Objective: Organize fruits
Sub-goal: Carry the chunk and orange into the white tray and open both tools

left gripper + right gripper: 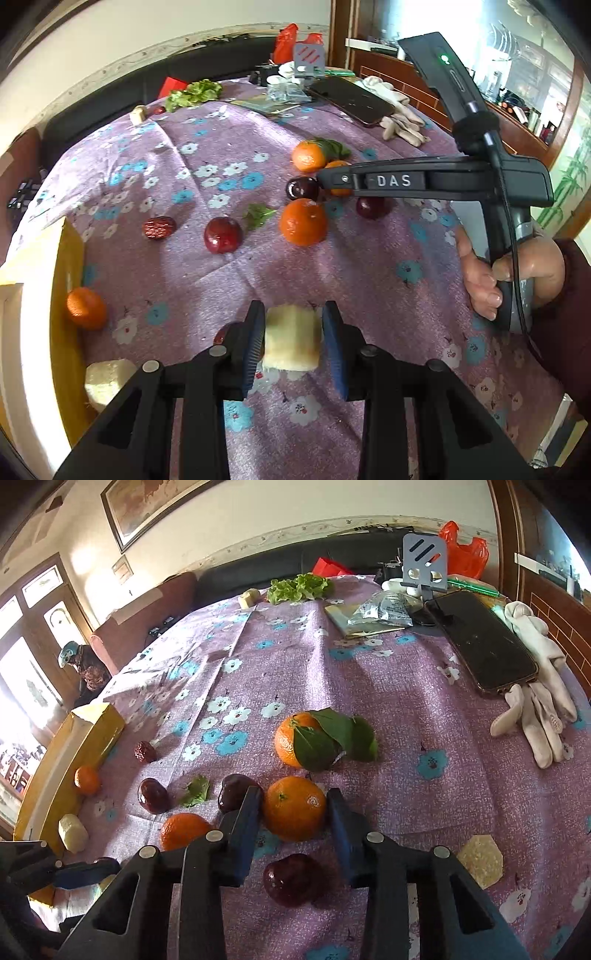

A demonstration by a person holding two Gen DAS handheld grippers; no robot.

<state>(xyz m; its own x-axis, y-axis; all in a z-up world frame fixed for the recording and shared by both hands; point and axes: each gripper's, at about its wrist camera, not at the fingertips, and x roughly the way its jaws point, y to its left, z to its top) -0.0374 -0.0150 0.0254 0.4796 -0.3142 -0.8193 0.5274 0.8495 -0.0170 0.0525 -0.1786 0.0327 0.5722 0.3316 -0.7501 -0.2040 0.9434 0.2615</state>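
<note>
Far left of the left wrist frame, we see the yellow box with one small tangerine right against its wall and a pale sugarcane chunk just below it, so very little looks sorted yet. Moving right, a wrinkled red date and a dark red plum lie loose on the purple flowered tablecloth. At bottom centre our left gripper stands part open around a second sugarcane piece; we see a slight gap at each blue pad, so we judge it framed, not gripped.

Over to the right wrist frame: our right gripper is wide open, straddling a mandarin without touching it. Left of it sit another plum and an orange; nearer the camera lies a third plum; above, a leafy tangerine. Upper right we have a phone and white gloves, no part of the job.

Most of the fruit is scattered mid-frame, so nearly all the sorting remains
</note>
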